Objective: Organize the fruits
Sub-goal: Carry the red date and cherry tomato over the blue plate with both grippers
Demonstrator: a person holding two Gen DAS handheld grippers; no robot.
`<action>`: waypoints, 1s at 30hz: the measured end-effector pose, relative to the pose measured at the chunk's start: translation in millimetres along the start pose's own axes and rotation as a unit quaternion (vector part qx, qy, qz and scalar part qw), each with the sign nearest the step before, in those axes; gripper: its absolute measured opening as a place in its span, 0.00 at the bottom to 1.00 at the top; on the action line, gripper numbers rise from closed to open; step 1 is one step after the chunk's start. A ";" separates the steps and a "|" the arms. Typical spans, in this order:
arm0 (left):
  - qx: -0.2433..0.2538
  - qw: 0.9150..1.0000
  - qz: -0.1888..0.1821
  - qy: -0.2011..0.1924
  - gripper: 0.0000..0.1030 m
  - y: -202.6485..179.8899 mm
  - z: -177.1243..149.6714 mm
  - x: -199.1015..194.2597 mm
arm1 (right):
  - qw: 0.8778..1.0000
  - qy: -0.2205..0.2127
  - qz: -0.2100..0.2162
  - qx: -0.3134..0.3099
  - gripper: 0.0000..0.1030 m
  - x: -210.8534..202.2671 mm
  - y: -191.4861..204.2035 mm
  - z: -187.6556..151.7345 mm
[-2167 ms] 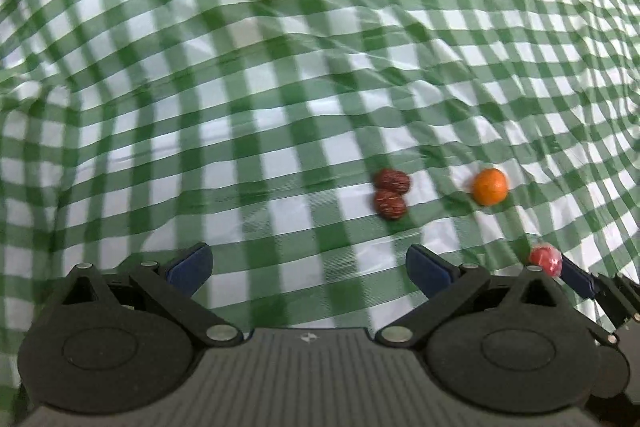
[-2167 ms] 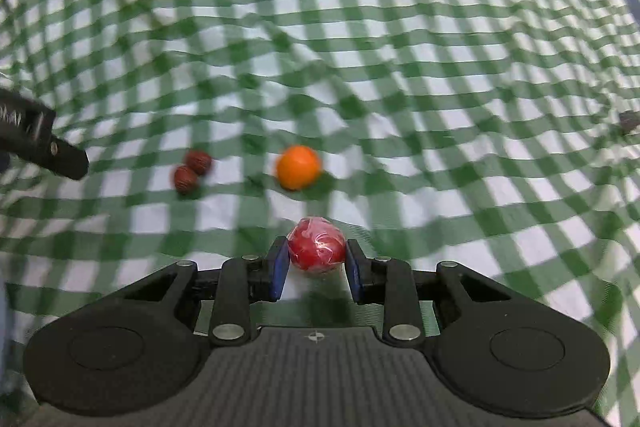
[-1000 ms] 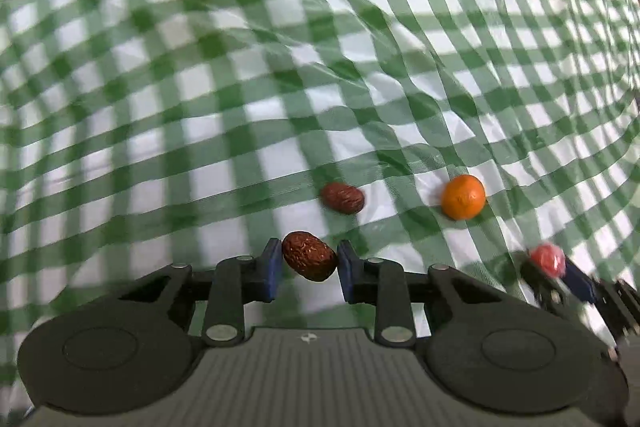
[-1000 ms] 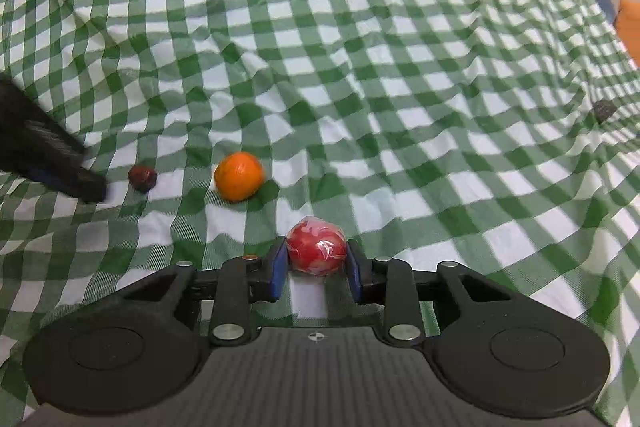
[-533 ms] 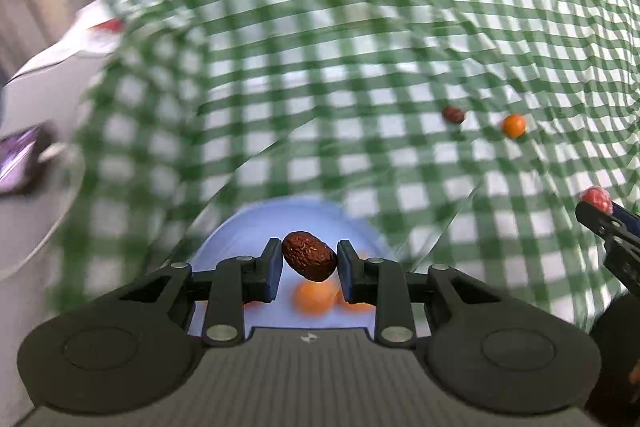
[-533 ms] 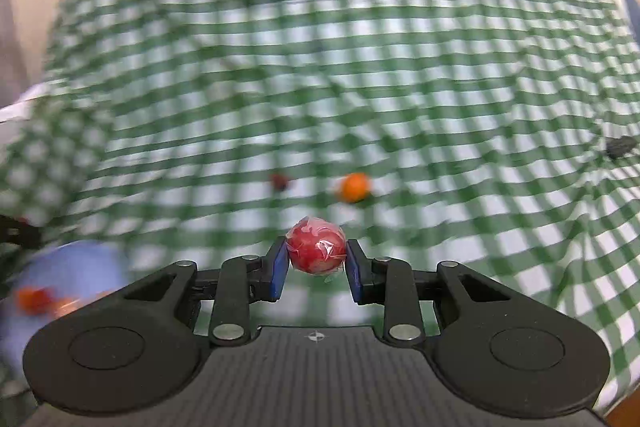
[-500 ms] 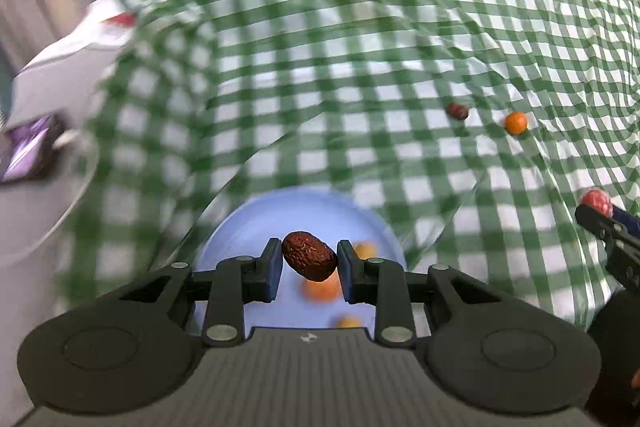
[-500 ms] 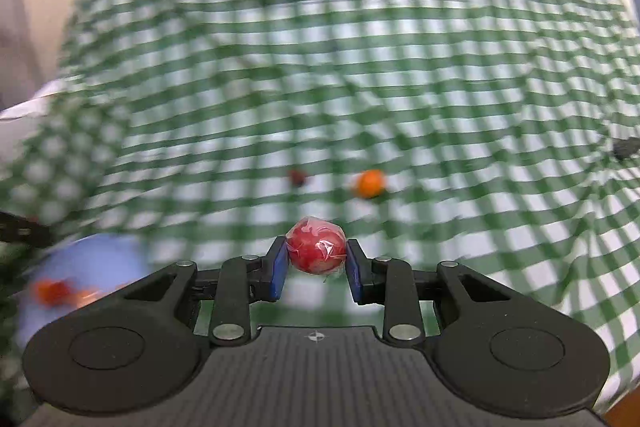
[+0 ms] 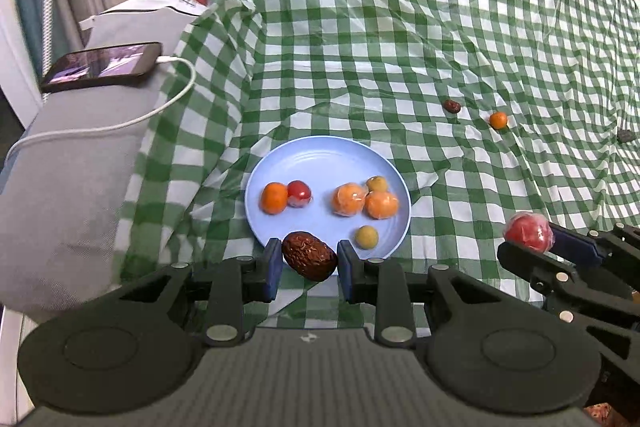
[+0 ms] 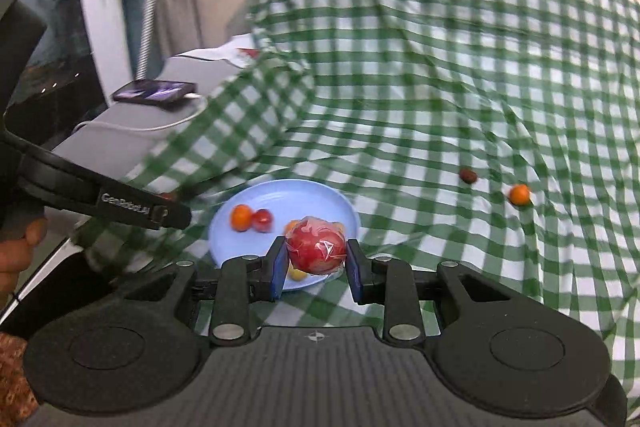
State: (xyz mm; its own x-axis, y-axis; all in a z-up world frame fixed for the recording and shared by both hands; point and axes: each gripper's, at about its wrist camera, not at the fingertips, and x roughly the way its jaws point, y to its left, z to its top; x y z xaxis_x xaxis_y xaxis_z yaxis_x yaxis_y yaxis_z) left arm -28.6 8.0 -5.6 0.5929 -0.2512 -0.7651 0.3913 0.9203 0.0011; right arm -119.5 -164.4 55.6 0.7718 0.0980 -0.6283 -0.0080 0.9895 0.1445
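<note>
L gripper pinching wrinkled brown date, R gripper pinching wrapped red fruit, both above blue plate.

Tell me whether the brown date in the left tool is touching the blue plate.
Cannot tell. In the left wrist view the date, clamped in the left tool, overlaps the blue plate rim in the image, but no view shows a contact or a gap.

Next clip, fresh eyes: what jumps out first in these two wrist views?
The round light-blue plate on the green-and-white checked cloth, holding six small orange, red and yellow fruits. Just before it, the left gripper clamps a wrinkled brown date, and the right gripper grips a plastic-wrapped red fruit. Far right on the cloth lie another dark date and a small orange.
</note>
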 end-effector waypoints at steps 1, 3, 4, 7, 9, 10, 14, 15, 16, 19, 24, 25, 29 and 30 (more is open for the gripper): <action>-0.003 1.000 0.000 -0.003 0.31 1.9 -2.6 -2.1 | 1.000 -0.001 0.000 -0.004 0.31 -2.4 3.2 1.0; -0.008 1.000 0.000 -0.007 0.31 4.6 -5.0 -4.7 | 1.000 -0.003 0.000 -0.008 0.31 -5.0 6.2 1.0; -0.011 1.000 0.000 -0.009 0.31 7.4 -6.5 -6.9 | 1.000 -0.003 0.000 -0.009 0.31 -6.5 7.1 1.1; -0.017 1.000 -0.001 -0.014 0.31 11.9 -7.8 -10.4 | 1.000 -0.004 -0.002 -0.011 0.31 -9.5 8.9 0.4; -0.019 1.000 -0.002 -0.017 0.31 12.1 -8.5 -11.8 | 1.000 -0.004 -0.002 -0.011 0.31 -9.3 9.1 0.3; -0.020 1.000 -0.003 -0.017 0.31 12.9 -8.5 -12.1 | 1.000 -0.002 -0.003 -0.012 0.31 -9.6 10.1 1.2; -0.021 1.000 -0.003 -0.019 0.31 13.0 -7.8 -11.4 | 1.000 0.004 0.000 -0.013 0.31 -9.0 8.3 -1.5; -0.022 1.000 -0.002 -0.018 0.31 13.5 -7.3 -10.3 | 1.000 0.006 0.001 -0.013 0.31 -7.7 7.5 -1.5; -0.023 1.000 -0.002 -0.017 0.31 13.8 -6.5 -9.0 | 1.000 0.009 0.001 -0.013 0.31 -7.0 7.2 -1.2; -0.026 1.000 0.002 -0.012 0.31 16.1 -4.2 -3.4 | 1.000 0.016 0.002 -0.010 0.31 -3.0 3.5 -2.0; -0.030 1.000 0.007 -0.004 0.31 21.1 5.9 9.7 | 1.000 0.029 0.001 -0.004 0.31 9.3 -4.5 0.4; -0.029 1.000 0.007 -0.003 0.31 21.7 8.2 12.1 | 0.999 0.032 0.000 -0.003 0.31 12.9 -5.4 1.3; -0.026 1.000 0.008 0.001 0.31 23.0 16.6 21.7 | 0.999 0.041 -0.002 -0.002 0.31 25.5 -9.5 3.2; -0.026 1.000 0.009 0.002 0.31 23.3 18.3 24.2 | 0.999 0.044 -0.002 -0.001 0.31 29.0 -10.3 3.5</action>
State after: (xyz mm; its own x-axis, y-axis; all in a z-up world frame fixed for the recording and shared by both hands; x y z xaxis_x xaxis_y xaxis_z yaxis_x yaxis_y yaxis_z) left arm 7.8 17.9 -12.3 0.5963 -0.2341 -0.7679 0.3441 0.9387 -0.0190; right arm -94.8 -172.2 38.6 0.7130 0.1029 -0.6936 -0.0066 0.9901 0.1401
